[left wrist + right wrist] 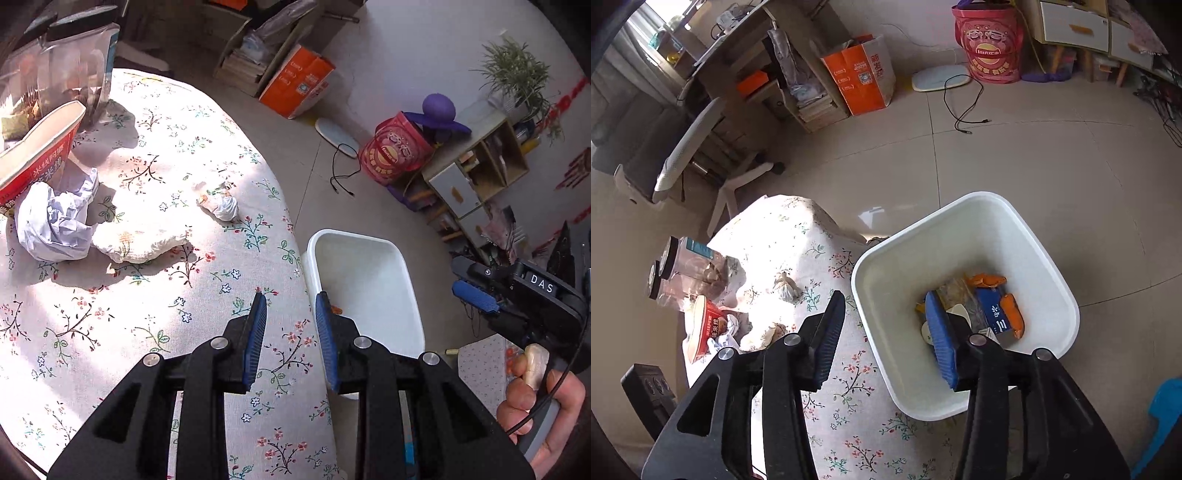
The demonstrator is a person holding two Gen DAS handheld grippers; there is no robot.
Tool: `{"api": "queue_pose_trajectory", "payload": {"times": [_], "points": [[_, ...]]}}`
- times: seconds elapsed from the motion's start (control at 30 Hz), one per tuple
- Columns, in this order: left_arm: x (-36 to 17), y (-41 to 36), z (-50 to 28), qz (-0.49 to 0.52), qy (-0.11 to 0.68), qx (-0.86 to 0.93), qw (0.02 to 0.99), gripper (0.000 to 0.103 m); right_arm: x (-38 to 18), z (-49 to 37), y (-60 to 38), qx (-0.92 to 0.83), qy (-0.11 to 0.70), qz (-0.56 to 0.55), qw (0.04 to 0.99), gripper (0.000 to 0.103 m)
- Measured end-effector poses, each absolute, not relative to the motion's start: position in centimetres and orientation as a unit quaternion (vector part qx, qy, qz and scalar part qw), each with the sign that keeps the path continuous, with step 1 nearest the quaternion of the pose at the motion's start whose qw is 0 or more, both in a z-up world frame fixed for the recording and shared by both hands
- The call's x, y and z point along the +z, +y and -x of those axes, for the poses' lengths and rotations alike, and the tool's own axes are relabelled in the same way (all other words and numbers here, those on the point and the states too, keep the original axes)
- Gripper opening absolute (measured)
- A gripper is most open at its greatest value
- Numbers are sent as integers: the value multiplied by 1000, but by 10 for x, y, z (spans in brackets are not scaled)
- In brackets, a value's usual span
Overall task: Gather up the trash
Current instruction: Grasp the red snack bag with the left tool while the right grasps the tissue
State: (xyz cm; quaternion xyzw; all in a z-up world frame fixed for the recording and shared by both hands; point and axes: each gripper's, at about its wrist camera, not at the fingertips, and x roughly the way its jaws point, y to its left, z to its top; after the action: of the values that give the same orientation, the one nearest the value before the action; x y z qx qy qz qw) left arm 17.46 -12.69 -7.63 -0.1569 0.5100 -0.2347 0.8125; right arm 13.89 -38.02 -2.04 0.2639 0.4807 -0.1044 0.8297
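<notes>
Bin (964,229) beside table (155,314) edge, so drops stay short. My right gripper (886,325) over bin, parted, empty; left gripper (290,332) narrow, empty; tissue wad (221,205) waits.

The left wrist view is aimed steeply down over the floral tablecloth (155,314), close above the table's edge. The right wrist view is angled down nearer the white bin (1052,258), perhaps from slightly higher. Tablecloth, bin (399,280) and floor clutter are shared.
</notes>
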Motion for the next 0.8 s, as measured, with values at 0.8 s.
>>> {"api": "queue_pose_trajectory", "payload": {"times": [0.8], "points": [[-56,75,-208,153,470,-14,869,48,-55,-203,-281,-39,524,-218,823,61]]}}
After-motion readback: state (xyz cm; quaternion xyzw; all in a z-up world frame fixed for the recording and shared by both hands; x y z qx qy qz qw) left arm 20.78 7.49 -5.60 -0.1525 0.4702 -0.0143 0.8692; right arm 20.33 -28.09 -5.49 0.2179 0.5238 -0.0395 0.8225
